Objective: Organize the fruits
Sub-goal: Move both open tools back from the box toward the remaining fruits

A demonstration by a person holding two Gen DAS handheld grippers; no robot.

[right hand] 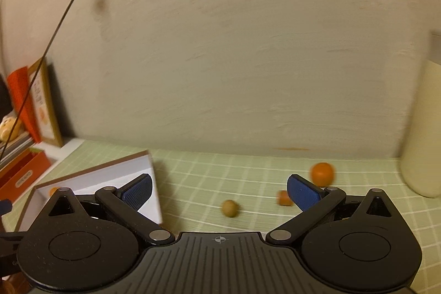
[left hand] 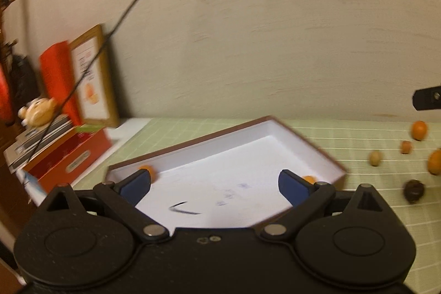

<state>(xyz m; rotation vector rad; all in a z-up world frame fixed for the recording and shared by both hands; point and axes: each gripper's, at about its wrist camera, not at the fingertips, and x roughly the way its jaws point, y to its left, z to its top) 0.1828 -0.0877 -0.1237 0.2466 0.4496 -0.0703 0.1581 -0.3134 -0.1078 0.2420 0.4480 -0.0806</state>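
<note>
The left gripper (left hand: 216, 185) gapes wide and empty over the white box (left hand: 317, 153); the right gripper (right hand: 219, 190), likewise spread and empty, faces a tan fruit (right hand: 230, 208) beside an orange (right hand: 322, 174).

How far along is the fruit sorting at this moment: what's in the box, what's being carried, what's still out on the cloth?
Early stage. Done: two small orange fruits already lie in the white box. In hand: nothing; the left gripper and right gripper are both open and empty. Left: on the green checked cloth remain a round orange, a small orange piece, a tan fruit, another orange and a dark fruit.
</note>
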